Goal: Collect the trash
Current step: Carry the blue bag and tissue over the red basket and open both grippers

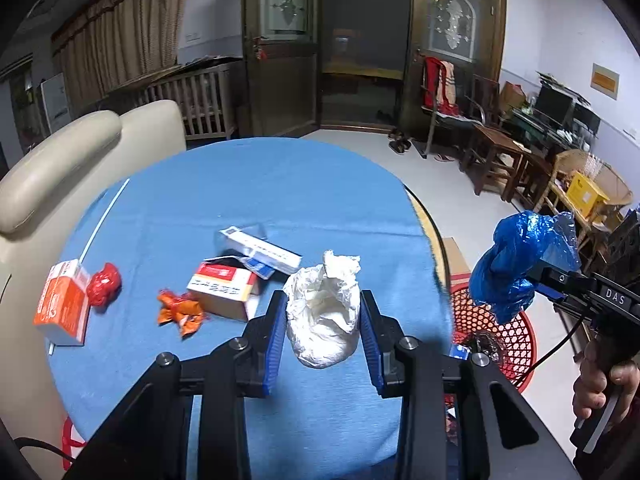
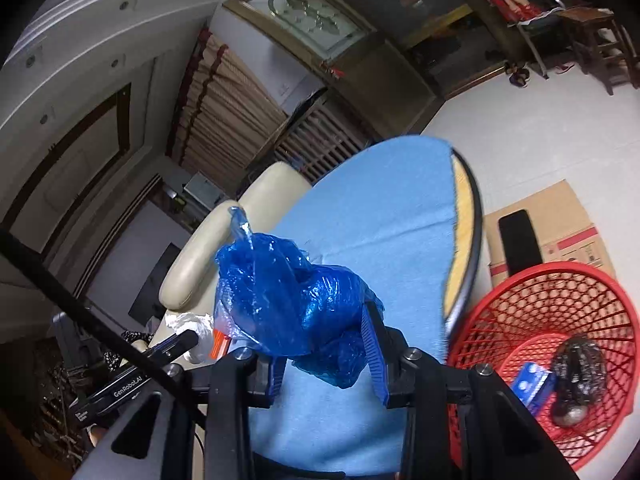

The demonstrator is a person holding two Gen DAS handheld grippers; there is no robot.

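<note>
My left gripper (image 1: 322, 320) is shut on a crumpled white plastic bag (image 1: 324, 312), held over the blue tablecloth (image 1: 256, 184). My right gripper (image 2: 326, 344) is shut on a crumpled blue plastic bag (image 2: 288, 300), held off the table's right edge; the blue bag also shows in the left wrist view (image 1: 516, 264). On the cloth lie a red wad (image 1: 103, 285), an orange wrapper (image 1: 179, 310), an orange-and-white carton (image 1: 64, 308), a red-and-white box (image 1: 224, 288) and a white-and-blue box (image 1: 260, 250). A red mesh basket (image 2: 560, 288) stands on the floor right of the table.
The basket holds a dark crumpled bag (image 2: 578, 372) and a small blue box (image 2: 532, 384). A cardboard box (image 2: 560, 216) lies behind the basket. A beige sofa (image 1: 60, 160) stands left of the table. Wooden stools (image 1: 500, 156) and chairs line the right wall.
</note>
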